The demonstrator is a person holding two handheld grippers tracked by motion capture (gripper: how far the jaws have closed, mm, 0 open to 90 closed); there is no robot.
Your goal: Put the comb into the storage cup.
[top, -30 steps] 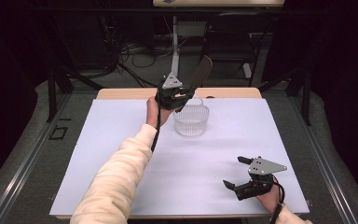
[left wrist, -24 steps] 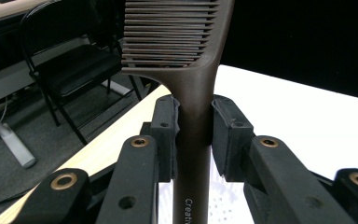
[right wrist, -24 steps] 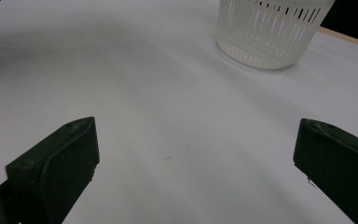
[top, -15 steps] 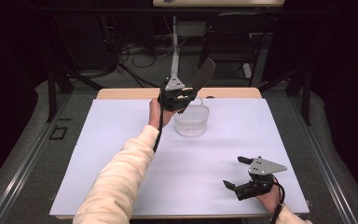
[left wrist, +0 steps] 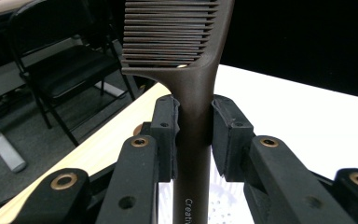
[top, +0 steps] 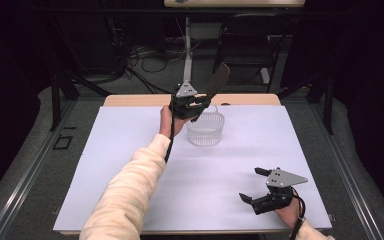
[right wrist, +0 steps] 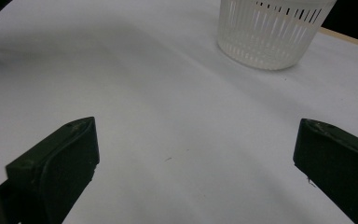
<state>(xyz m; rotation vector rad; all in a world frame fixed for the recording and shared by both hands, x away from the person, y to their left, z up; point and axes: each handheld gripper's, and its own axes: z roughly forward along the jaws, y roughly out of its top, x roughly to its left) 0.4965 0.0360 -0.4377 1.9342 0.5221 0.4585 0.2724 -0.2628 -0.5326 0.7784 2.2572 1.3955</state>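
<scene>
Lifted a touch since a second ago, my left hand-held gripper (top: 194, 103) has carried the comb (top: 219, 80) slightly higher and further over the basket (top: 206, 129); the shift is small, and the grip looks the same as before. My right hand-held gripper (top: 261, 186) has not budged.

Nearest to me, that right hand-held gripper rests low on the near right of the worktop (top: 130, 150), its jaws spread wide with nothing between them. Ahead of it lies bare white sheet, and the basket stands well beyond, up and to the right in the right gripper view (right wrist: 272, 30).

Further out, the left hand-held gripper (left wrist: 193, 135) is pinching the comb by its dark brown handle (left wrist: 191, 116), pads pressed against both sides. The toothed end sticks out past the jaws, up and away from me, tilted toward the far right in the high view. The white slotted basket sits just under and slightly to the right of this gripper, touching the worktop, and I can see a bit of its rim below the jaws in the left gripper view (left wrist: 228, 200).

My reading is that the comb is either on its way into the basket or just drawn out of it; the slight rise does not tell me which. With the handle end pointing down over the rim, lowering it in would need little more than a straight descent and a release.
</scene>
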